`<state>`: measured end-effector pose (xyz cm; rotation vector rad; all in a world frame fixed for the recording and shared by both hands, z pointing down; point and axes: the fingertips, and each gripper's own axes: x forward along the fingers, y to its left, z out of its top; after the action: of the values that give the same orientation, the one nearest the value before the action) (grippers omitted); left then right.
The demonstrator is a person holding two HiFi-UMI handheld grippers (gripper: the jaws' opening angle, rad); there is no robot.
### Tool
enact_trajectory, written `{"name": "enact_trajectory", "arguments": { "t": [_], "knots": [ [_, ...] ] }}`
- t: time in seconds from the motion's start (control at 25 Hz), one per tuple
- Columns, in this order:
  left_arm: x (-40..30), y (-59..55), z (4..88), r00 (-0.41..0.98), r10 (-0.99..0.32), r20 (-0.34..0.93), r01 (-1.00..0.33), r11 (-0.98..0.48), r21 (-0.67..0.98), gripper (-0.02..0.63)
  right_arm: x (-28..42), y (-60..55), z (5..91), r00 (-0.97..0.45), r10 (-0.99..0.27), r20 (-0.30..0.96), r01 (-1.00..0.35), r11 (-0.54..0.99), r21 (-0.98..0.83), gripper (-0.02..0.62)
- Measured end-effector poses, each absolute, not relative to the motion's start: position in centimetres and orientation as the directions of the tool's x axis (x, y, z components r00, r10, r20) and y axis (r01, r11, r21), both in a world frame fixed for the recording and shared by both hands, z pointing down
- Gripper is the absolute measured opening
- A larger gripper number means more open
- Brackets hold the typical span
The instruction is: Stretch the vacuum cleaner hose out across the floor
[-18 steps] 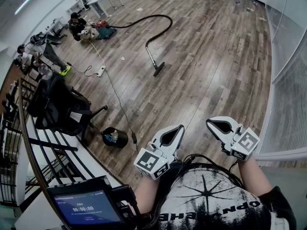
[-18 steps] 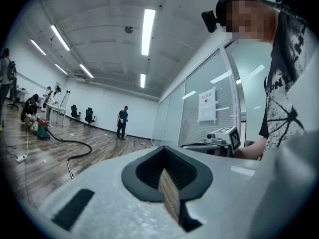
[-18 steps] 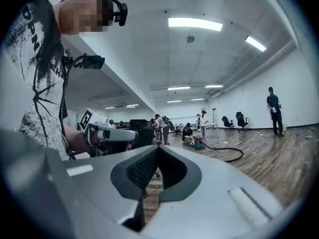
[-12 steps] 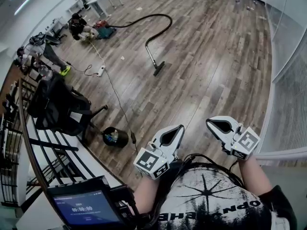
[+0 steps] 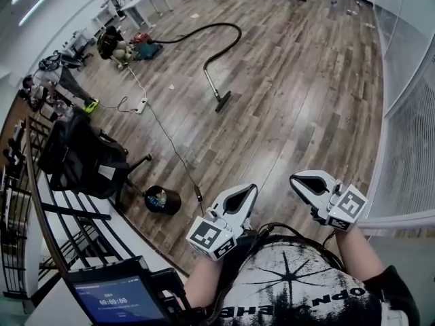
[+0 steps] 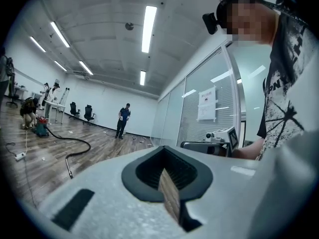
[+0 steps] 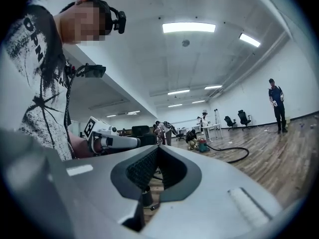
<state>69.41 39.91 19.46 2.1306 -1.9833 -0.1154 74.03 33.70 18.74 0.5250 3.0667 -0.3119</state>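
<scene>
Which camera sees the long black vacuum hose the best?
The head view: from above, the whole hose curves across the floor to its wand. The left gripper view shows it far off and flattened; the right gripper view, only a small distant loop.

The vacuum cleaner hose (image 5: 221,24) is curving across the floor (image 5: 306,114) far ahead, with its wand (image 5: 212,83) lying nearer. A power strip (image 5: 141,105) is lying left of it, and a bin (image 5: 163,200) is sitting beside the office chair (image 5: 81,158).

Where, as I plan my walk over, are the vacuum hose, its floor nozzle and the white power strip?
vacuum hose (image 5: 219,24): head view, top of its curve.
floor nozzle (image 5: 223,102): head view, middle of the head.
white power strip (image 5: 141,105): head view, middle of its body.
</scene>
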Motion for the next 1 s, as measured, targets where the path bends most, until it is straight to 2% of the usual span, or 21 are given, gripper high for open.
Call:
{"name": "enact_trajectory", "arguments": {
  "t": [0.2, 0.32, 0.64, 1.0],
  "knots": [
    [69.6, 39.7, 19.5, 0.082, -0.991, 0.108, -0.975, -0.057, 0.213, 0.002, 73.9, 33.8, 18.0, -0.947, 0.319, -0.045, 0.322, 0.939, -0.123, 0.008],
    [69.3, 39.7, 19.8, 0.085, -0.990, 0.111, -0.975, -0.059, 0.216, 0.002, 73.7, 33.4, 19.2, -0.959, 0.283, 0.011, 0.281, 0.955, -0.098, 0.008],
    [67.0, 39.9, 20.2, 0.073, -0.991, 0.115, -0.974, -0.046, 0.223, 0.002, 71.7, 32.9, 19.7, -0.964, 0.264, -0.012, 0.264, 0.961, -0.078, 0.006],
    [59.1, 40.0, 21.1, 0.079, -0.990, 0.114, -0.967, -0.049, 0.249, 0.002, 63.9, 32.9, 20.0, -0.968, 0.248, 0.025, 0.244, 0.963, -0.118, 0.006]
  ]
}}
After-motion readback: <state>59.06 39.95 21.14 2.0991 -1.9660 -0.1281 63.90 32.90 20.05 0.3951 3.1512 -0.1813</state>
